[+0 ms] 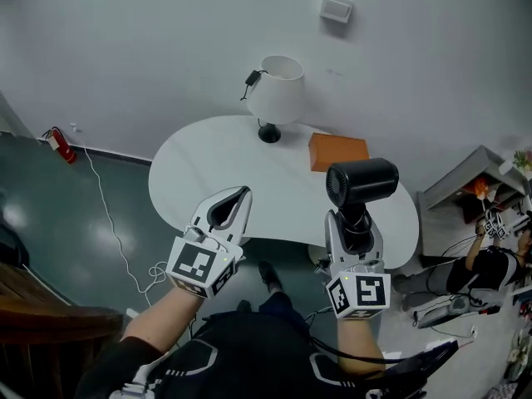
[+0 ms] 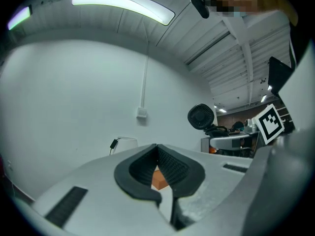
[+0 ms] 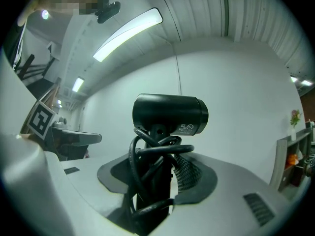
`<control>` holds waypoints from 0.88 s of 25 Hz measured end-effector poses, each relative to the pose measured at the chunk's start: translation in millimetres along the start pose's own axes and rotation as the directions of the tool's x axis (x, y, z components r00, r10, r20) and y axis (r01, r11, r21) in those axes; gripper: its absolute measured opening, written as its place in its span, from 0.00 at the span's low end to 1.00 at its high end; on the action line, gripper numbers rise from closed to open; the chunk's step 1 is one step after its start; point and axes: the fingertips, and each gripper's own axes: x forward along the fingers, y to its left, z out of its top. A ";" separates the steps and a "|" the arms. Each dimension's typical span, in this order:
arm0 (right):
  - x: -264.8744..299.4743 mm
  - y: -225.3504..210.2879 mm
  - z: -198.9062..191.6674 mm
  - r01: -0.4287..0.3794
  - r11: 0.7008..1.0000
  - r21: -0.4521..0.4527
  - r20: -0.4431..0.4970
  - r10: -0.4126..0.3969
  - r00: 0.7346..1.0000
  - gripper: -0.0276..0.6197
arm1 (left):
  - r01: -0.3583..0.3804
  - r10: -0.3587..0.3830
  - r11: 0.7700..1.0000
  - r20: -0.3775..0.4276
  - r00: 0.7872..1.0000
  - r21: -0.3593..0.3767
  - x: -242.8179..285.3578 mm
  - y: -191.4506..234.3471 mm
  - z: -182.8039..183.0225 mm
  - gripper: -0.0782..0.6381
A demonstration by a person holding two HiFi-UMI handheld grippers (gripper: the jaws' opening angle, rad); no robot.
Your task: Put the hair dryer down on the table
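The right gripper (image 1: 357, 227) clamps the cord-wrapped handle of the black hair dryer (image 1: 362, 181), keeping it upright over the white table (image 1: 216, 156), seemingly for lowering. The left gripper (image 1: 239, 196) hovers closed and empty.

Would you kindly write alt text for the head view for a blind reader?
The right gripper holds a black hair dryer upright by its handle, near a white table. The left gripper is shut and empty. A lamp and an orange box stand on the table.
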 end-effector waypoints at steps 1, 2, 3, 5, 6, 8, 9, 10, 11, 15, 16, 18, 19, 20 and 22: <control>7.9 1.2 -0.1 -0.012 1.000 -0.001 0.002 0.012 1.000 0.39 | -0.012 0.012 1.000 -0.001 1.000 0.005 1.0 5.0 0.2 0.12; 16.1 3.3 -0.3 -0.028 1.000 0.004 0.004 0.028 1.000 0.39 | -0.026 0.026 1.000 -0.002 1.000 0.008 1.7 10.6 0.3 0.12; 24.1 5.9 -0.6 -0.045 0.999 0.008 0.004 0.045 0.999 0.39 | -0.044 0.044 0.999 -0.003 0.999 0.010 1.6 16.9 0.2 0.12; 40.3 11.9 -1.5 -0.084 0.996 0.001 0.001 0.084 0.996 0.39 | -0.090 0.090 0.996 -0.001 0.996 0.014 1.0 30.6 0.4 0.12; 49.4 14.5 -1.6 -0.107 0.994 -0.004 0.000 0.107 0.994 0.39 | -0.114 0.114 0.993 -0.001 0.993 0.014 1.4 38.1 0.3 0.12; 71.1 18.2 -1.3 -0.155 0.988 -0.004 0.002 0.155 0.988 0.39 | -0.164 0.164 0.986 -0.004 0.986 0.007 2.8 54.3 -0.7 0.12; 82.6 19.7 -1.5 -0.176 0.984 0.000 0.003 0.176 0.984 0.39 | -0.189 0.189 0.982 -0.008 0.982 0.004 3.1 62.2 -1.6 0.12; 93.9 21.4 -2.2 -0.193 0.981 0.005 0.003 0.193 0.981 0.39 | -0.212 0.212 0.977 -0.013 0.977 0.004 2.9 69.8 -2.7 0.12; 105.0 23.6 -3.2 -0.210 0.978 0.010 0.002 0.210 0.978 0.39 | -0.233 0.233 0.973 -0.019 0.972 0.004 2.3 77.3 -3.9 0.12; 146.2 36.3 -4.8 -0.289 0.957 0.007 -0.006 0.289 0.957 0.39 | -0.314 0.314 0.949 -0.034 0.949 0.005 0.8 105.6 -8.7 0.12; 155.6 41.1 -4.7 -0.313 0.950 0.005 -0.009 0.313 0.950 0.39 | -0.337 0.337 0.941 -0.037 0.941 0.002 -0.5 112.6 -10.3 0.12; 174.4 53.1 -5.2 -0.366 0.931 0.006 -0.013 0.366 0.931 0.39 | -0.388 0.387 0.922 -0.043 0.921 -0.006 -4.4 127.5 -14.0 0.12; 184.1 59.5 -5.8 -0.393 0.920 0.006 -0.015 0.393 0.920 0.39 | -0.414 0.413 0.910 -0.047 0.910 -0.011 -6.6 134.7 -16.1 0.12; 193.7 65.9 -6.8 -0.419 0.908 0.003 -0.020 0.419 0.908 0.39 | -0.439 0.438 0.898 -0.052 0.897 -0.015 -8.9 141.2 -18.2 0.12; 212.2 79.2 -10.1 -0.471 0.882 -0.003 -0.032 0.471 0.882 0.39 | -0.488 0.486 0.872 -0.060 0.872 -0.021 -14.9 152.0 -22.5 0.12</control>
